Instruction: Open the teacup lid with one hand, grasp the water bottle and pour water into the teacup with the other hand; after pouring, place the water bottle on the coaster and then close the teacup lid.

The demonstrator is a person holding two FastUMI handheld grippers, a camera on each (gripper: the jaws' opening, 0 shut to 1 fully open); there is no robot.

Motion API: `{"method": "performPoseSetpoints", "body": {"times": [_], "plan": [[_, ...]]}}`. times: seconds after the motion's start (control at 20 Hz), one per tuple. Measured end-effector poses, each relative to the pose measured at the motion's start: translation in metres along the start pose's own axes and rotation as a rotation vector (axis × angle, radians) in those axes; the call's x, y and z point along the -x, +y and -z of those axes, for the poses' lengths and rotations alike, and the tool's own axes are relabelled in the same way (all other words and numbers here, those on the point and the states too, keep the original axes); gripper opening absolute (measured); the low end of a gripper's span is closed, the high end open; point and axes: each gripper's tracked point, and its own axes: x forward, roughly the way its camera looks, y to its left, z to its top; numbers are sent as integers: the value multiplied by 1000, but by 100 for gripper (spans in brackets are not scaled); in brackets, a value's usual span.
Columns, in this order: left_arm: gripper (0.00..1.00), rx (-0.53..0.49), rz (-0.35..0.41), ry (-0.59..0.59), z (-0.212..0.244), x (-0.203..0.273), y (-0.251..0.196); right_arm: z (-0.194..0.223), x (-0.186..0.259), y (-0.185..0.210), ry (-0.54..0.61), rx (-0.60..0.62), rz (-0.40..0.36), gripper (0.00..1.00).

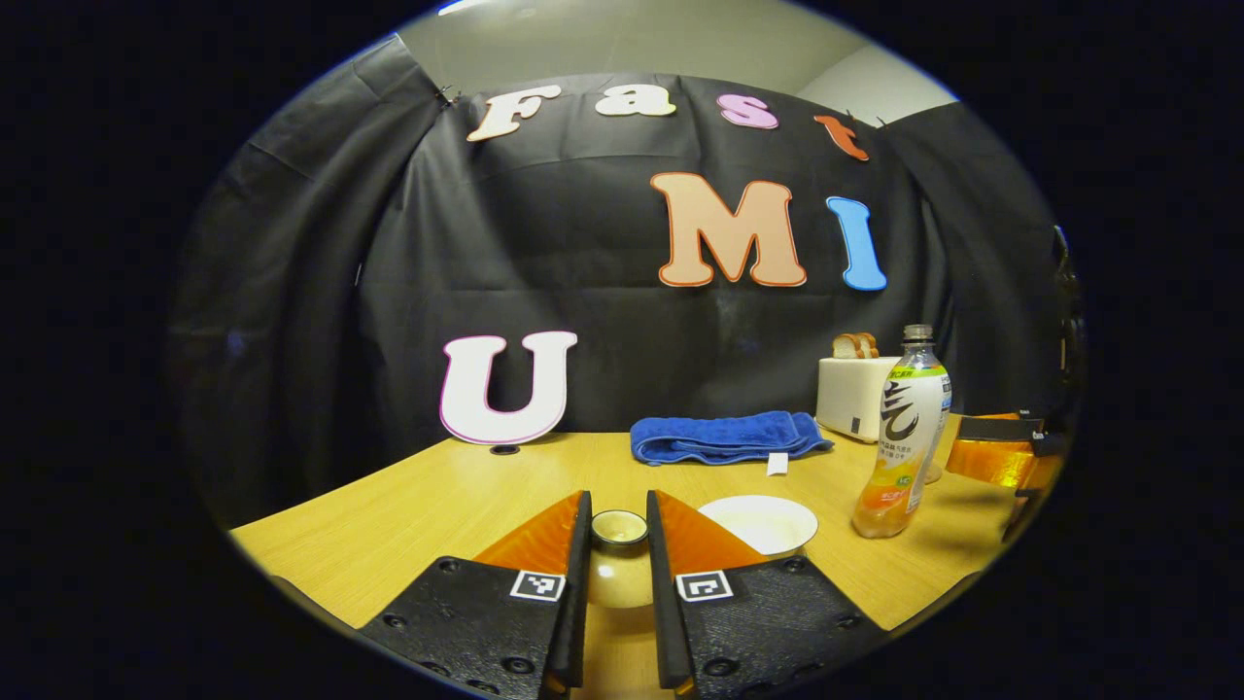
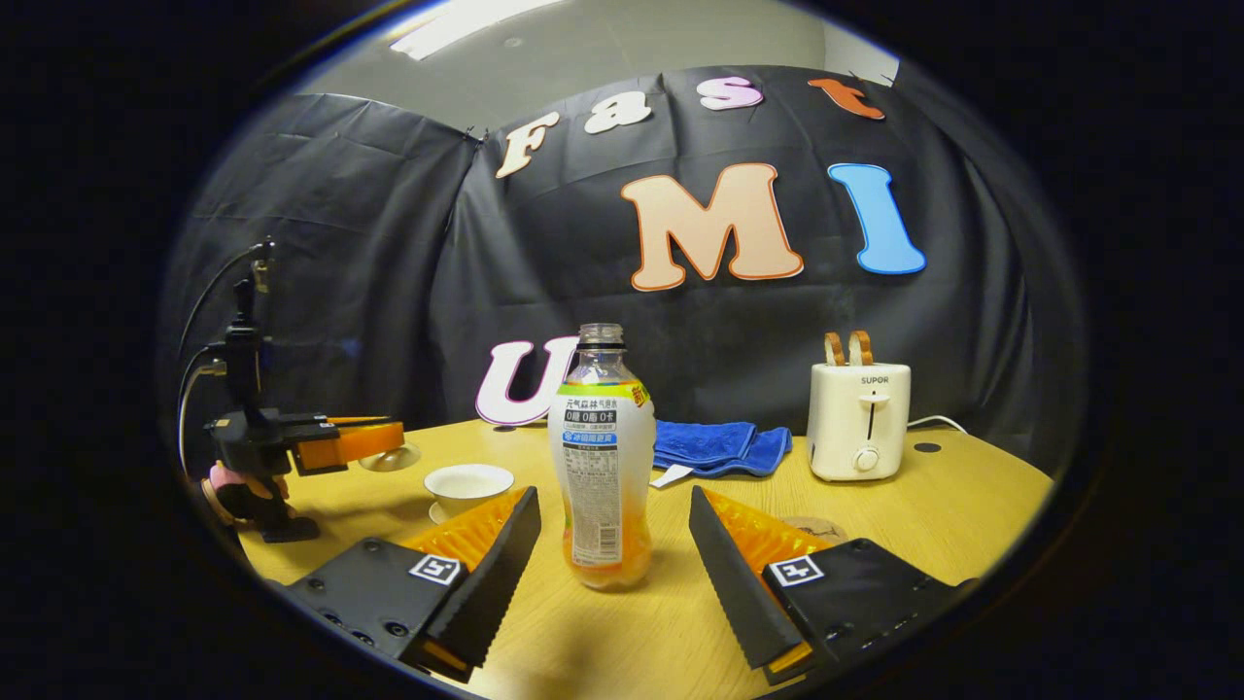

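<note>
The bottle (image 2: 603,467) stands upright and uncapped on the table (image 2: 952,506), a bit of orange drink at the bottom. The right gripper (image 2: 612,564) sits level, jaws wide apart either side, not touching. The left gripper (image 1: 618,544) pinches the lid (image 1: 619,559); the open teacup (image 1: 758,523) is at its 2 o'clock.

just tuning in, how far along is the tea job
Done: the left gripper is shut on the small round teacup lid, held off the white teacup. In hand: the open right gripper flanks the uncapped plastic water bottle, not gripping. Left: grasp, pour, set bottle on the coaster, close lid.
</note>
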Motion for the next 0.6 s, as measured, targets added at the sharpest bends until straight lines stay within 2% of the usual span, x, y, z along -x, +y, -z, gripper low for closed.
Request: {"method": "performPoseSetpoints", "body": {"times": [0.2,0.25,0.4,0.55,0.6], "plan": [[26,-2,-44,-2,0,9,22,6,-16,3,34,1,4,94],[27,-2,-51,-1,-1,11,26,8,-20,4,48,1,-1,98],[27,-3,-63,-2,0,16,35,14,-29,5,85,-2,-3,93],[27,-3,-61,-2,0,17,38,20,-41,5,117,-4,8,98],[26,-3,-59,-1,0,17,38,22,-45,5,129,-1,12,94]]}}
